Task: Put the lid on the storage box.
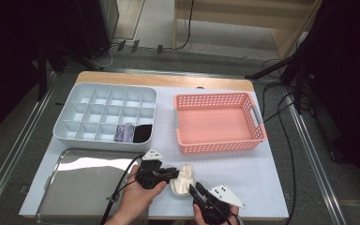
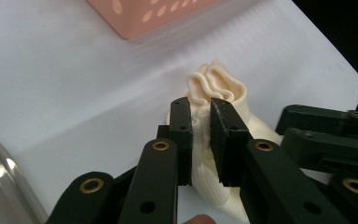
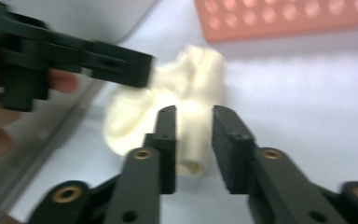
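A cream sock [image 1: 183, 180], bunched into a roll, lies on the white table near its front edge. My left gripper [image 1: 174, 174] comes at it from the left and is shut on it. In the left gripper view the pads [image 2: 182, 140] pinch the sock [image 2: 219, 84] just below its ribbed cuff. My right gripper [image 1: 194, 190] sits at the sock's near side. In the right gripper view its jaws [image 3: 193, 140] stand apart, with the sock [image 3: 186, 84] beyond and partly between them, not pressed. That view is blurred.
A white divided organiser [image 1: 65, 119] stands at the back left, with a purple cloth [image 1: 124, 132] and a black cloth [image 1: 143, 133] in two front cells. A pink basket [image 1: 215, 146] stands at the back right. A metal tray [image 1: 84, 183] lies front left, beside my left hand.
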The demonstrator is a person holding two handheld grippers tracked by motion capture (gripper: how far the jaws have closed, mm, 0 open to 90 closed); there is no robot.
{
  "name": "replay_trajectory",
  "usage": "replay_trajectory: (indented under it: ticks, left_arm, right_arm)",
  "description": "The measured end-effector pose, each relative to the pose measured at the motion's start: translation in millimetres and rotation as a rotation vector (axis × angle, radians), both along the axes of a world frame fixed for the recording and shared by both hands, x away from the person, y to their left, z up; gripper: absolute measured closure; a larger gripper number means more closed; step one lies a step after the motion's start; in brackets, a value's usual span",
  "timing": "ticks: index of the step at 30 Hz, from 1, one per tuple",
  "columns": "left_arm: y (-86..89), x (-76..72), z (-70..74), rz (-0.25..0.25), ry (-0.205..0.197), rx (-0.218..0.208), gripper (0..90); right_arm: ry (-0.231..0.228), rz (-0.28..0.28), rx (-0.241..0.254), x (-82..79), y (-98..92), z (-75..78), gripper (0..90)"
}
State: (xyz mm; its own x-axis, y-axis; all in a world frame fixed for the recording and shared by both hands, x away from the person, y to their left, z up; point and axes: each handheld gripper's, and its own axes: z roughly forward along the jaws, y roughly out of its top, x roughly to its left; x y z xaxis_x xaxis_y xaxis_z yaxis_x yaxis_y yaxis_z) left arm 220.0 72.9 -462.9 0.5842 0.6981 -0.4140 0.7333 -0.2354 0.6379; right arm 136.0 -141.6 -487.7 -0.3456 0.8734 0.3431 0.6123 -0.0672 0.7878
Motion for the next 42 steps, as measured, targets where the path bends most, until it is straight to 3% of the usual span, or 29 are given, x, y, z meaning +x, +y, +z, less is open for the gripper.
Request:
replay_trajectory:
  ticks: [5,15,20,24,26,27,29,33,38,42]
  left_arm:
    - [0.1,-0.9,-1.8,0.000,-0.006,-0.005,81.1]
    - [1.9,-1.5,-2.5,0.012,-0.033,0.017,83.4]
    - [5.1,-8.3,10.9,0.040,-0.075,-0.015,69.2]
    - [3.9,-17.2,21.5,0.009,-0.099,-0.039,69.5]
    - [-1.8,-20.0,20.2,-0.042,-0.055,-0.069,73.3]
    - [-5.3,-21.2,18.5,-0.055,-0.045,-0.063,75.2]
    - [-11.0,-21.9,13.5,-0.066,-0.048,-0.013,79.1]
    - [-10.9,-16.4,-2.2,-0.050,-0.027,0.051,89.3]
    - [-12.7,-19.7,-5.0,-0.046,-0.059,0.074,90.0]
    - [-13.2,-20.9,-7.3,-0.048,-0.055,0.071,90.0]
  right_arm:
    - [0.087,0.030,0.006,8.7,6.8,-6.8,65.9]
    - [0.057,0.055,-0.039,7.7,10.6,-5.3,83.0]
    - [0.058,0.048,-0.028,8.0,10.1,-5.3,83.3]
    - [0.046,0.041,-0.042,7.9,12.2,-4.9,83.3]
    - [0.041,0.044,-0.051,8.1,13.5,-4.8,83.3]
    - [0.037,0.046,-0.057,8.1,14.1,-4.6,83.3]
    - [0.030,0.049,-0.064,7.9,15.1,-4.4,83.3]
    - [0.028,0.059,-0.063,7.2,13.7,-3.4,83.2]
    - [0.017,0.060,-0.004,6.8,6.2,2.3,80.4]
    - [-0.005,0.032,0.022,9.2,2.9,4.5,70.1]
